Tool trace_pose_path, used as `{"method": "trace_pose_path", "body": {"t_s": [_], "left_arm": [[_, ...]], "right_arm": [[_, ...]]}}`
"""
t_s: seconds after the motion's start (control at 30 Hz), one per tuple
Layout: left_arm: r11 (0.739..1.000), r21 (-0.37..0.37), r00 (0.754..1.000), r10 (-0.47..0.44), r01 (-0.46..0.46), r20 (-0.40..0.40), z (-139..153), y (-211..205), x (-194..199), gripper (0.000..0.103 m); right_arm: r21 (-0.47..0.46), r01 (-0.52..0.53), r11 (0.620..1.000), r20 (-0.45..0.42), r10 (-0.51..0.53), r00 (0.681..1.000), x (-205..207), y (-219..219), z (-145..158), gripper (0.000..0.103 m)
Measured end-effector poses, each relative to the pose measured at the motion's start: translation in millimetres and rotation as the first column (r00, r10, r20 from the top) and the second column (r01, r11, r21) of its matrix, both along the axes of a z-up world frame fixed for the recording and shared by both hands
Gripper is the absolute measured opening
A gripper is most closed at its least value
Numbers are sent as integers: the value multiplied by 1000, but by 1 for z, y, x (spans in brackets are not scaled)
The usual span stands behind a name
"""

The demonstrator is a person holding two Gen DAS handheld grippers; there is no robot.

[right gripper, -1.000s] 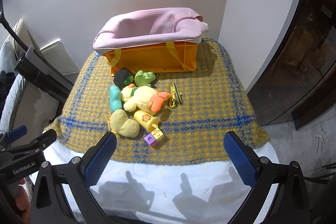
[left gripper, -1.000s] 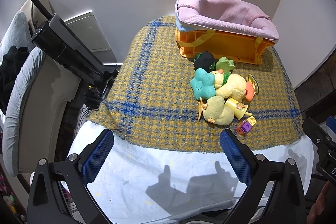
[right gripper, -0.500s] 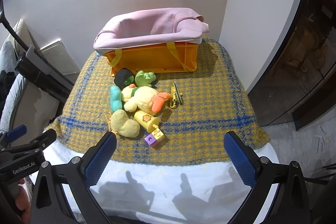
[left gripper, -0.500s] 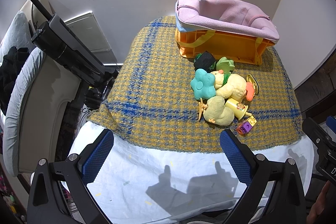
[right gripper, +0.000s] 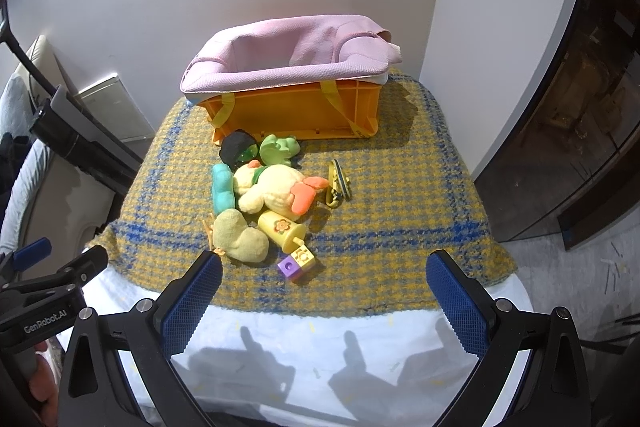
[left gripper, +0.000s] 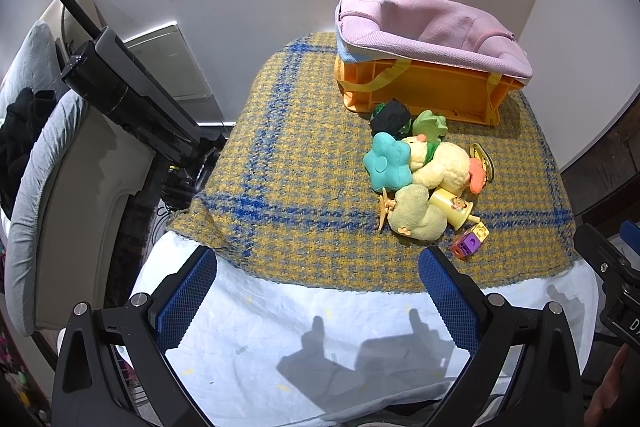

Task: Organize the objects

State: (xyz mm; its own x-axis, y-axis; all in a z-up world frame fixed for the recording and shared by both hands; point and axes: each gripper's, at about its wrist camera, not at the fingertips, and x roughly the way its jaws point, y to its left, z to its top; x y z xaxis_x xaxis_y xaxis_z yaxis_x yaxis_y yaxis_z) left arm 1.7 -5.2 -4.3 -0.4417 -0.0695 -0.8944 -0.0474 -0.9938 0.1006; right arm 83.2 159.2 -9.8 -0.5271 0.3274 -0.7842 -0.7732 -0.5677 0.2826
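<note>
Two hand-held grippers hang over the near edge of a table draped in a yellow-and-blue plaid blanket (right gripper: 384,195) laid on a white sheet (right gripper: 304,355). The left gripper (left gripper: 318,297) and the right gripper (right gripper: 324,303) both have their blue-padded jaws spread wide, with nothing between them and nothing touching the pads. The toys lie in a tight heap near the middle of the blanket, well ahead of both grippers: a pale yellow plush duck (right gripper: 272,191) with orange feet, a teal flower-shaped toy (left gripper: 387,167) pressed against its left side, a black-and-green toy (right gripper: 238,149) and a green frog toy (right gripper: 280,149) just behind it, a yellow-green plush heart (right gripper: 240,241) and a yellow cup with a flower print (right gripper: 282,229) in front, and a purple-and-yellow block (right gripper: 296,263) nearest the grippers. A small yellow sneaker charm (right gripper: 339,183) lies just right of the duck. Behind the heap, against the white wall, stands an orange plastic crate (right gripper: 296,111) lined with a pink cloth (right gripper: 288,67).
</note>
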Motion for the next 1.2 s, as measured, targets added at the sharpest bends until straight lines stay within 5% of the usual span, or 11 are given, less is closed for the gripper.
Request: {"method": "trace_pose_path", "body": {"t_s": [0.7, 1.13, 1.2], "left_arm": [[1000, 7, 1000, -3, 3, -14, -12, -5, -8, 103], [998, -35, 997, -60, 58, -51, -57, 0, -17, 103], [989, -72, 990, -131, 126, -59, -67, 1, -18, 103]], "right_arm": [[-10, 18, 1000, -5, -18, 1000, -5, 2, -11, 102], [-12, -2, 1000, 7, 3, 1000, -32, 4, -57, 102], [-16, -6, 1000, 8, 6, 1000, -37, 5, -66, 102]]}}
